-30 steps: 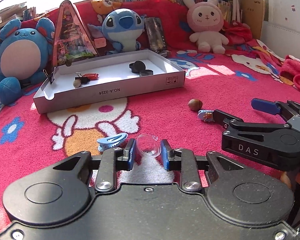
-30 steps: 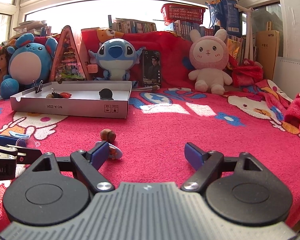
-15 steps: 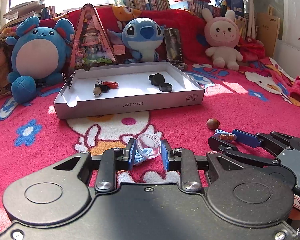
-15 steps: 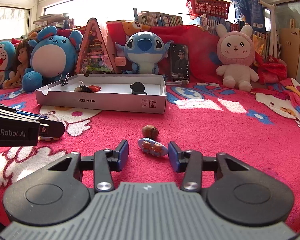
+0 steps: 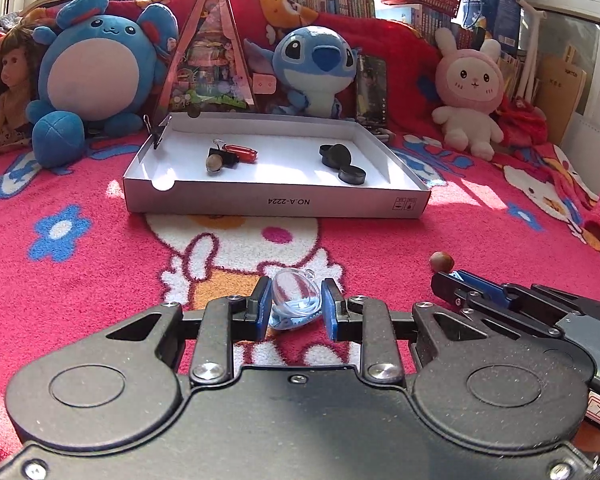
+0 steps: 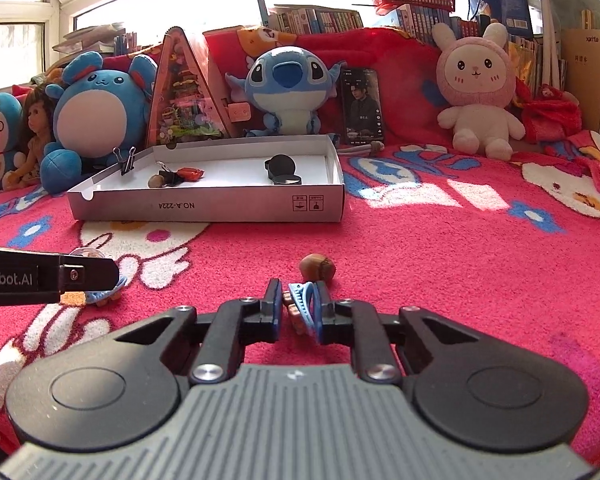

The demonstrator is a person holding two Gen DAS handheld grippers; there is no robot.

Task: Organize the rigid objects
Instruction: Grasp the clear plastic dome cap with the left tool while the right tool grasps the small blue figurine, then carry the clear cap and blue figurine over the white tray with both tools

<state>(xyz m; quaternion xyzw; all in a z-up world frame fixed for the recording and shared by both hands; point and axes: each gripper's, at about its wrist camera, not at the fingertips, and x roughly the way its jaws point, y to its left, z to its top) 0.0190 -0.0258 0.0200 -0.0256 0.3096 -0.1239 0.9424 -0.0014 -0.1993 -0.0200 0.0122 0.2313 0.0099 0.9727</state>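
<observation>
Red plush blanket with cartoon print serves as the work surface, apparently a bed; plush toys are lined up along the back.

Left hand-held gripper: narrow, clamped on a clear round plastic capsule shell, lifted off the blanket. A light-blue plastic hair clip is seen lying directly under it.

Right hand-held gripper: jaws have just been closing, now narrow, with a small blue toothed hair clip with brown decorations pinched between the pads.

Risks, as judged:
- Blue clip appears held edge-on and off-centre, nearer the right pad; rotation or slip-out is likely on a fast lift.
- Capsule shell is smooth and curved; it could be squeezed out of the pads if the grip is disturbed.
- Both grippers stand near each other; a collision is possible if both are carried to the box together.
- Brown acorn-like nut sits just ahead of the right jaws and could be knocked away.

White shallow cardboard box lies well ahead of both grippers, slightly left of the right one. It already contains black discs and a binder clip with a red piece.
</observation>
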